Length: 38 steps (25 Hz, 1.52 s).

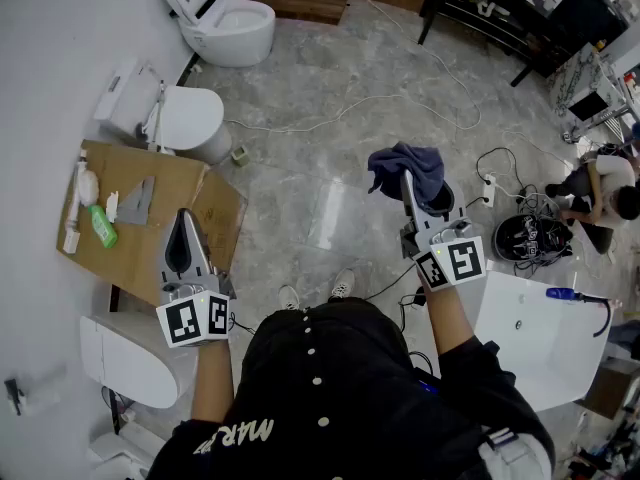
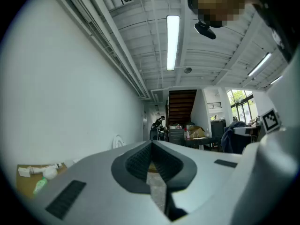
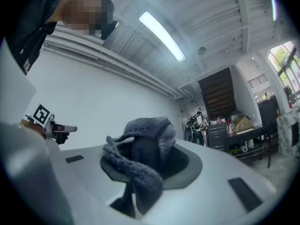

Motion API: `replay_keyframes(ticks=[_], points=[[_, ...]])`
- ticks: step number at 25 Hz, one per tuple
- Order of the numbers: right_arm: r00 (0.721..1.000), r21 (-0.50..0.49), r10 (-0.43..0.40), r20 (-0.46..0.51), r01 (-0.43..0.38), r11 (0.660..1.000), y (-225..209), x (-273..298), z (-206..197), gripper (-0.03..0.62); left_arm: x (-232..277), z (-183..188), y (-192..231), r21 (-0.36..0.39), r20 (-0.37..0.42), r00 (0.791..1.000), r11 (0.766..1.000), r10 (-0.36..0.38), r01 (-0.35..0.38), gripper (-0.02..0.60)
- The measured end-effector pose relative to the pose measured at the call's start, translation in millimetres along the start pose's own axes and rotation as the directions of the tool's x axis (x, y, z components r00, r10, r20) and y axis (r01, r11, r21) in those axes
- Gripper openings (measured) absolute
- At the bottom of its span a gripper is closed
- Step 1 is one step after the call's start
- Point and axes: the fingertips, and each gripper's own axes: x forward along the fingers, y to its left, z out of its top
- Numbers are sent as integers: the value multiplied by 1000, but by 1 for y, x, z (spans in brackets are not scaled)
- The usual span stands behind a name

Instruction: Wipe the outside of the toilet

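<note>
Only the head view shows the white toilets (image 1: 192,116) along the left wall, apart from both tongs; the gripper views look up to wall and ceiling. The left tongs (image 1: 184,220) are closed with nothing between them, and the right tongs (image 1: 409,184) grip a dark blue cloth (image 1: 405,161). The black shirt (image 1: 330,388) carries upside-down letters, of which "MAR" is readable.

The cloth (image 1: 400,160) at my right gripper's (image 1: 410,183) tips is dark blue-grey. Ahead of my left gripper (image 1: 183,218) I see brown cardboard (image 1: 215,213), a green bottle (image 1: 102,226) and a white toilet (image 1: 190,118). The marker cubes (image 1: 193,320) are black-and-white squares. The floor (image 1: 330,88) is marbled grey.
</note>
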Motion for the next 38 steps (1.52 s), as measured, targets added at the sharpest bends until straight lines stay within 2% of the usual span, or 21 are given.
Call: replay_keyframes(ticks=[8, 15, 18, 21, 28, 32, 34, 38], points=[[1000, -21, 28, -3, -28, 999, -24, -3, -1, 121, 4, -5, -23, 6, -11, 1000, 1000, 29, -29, 11], [999, 42, 27, 31, -29, 999, -54, -4, -1, 124, 6, -5, -41, 34, -14, 996, 996, 83, -82, 11], [999, 35, 34, 27, -35, 999, -57, 1, -6, 124, 7, -4, -46, -3, 2, 997, 997, 81, -81, 11], [999, 37, 35, 23, -36, 999, -57, 10, -11, 124, 8, -7, -47, 19, -4, 997, 997, 76, -76, 11], [999, 38, 45, -1, -45, 998, -39, 45, -24, 126, 29, -26, -10, 3, -35, 995, 996, 90, -90, 11], [998, 23, 58, -22, -58, 998, -24, 74, -34, 126, 60, -33, 2, 68, -34, 999, 997, 27, -25, 11], [998, 21, 52, -28, -51, 998, -17, 93, -35, 126, 79, -35, 13, 50, -33, 999, 999, -3, 4, 11], [998, -6, 35, -43, -35, 999, -7, 130, -37, 126, 113, -36, 53, 0, -37, 999, 1000, 6, -6, 11]])
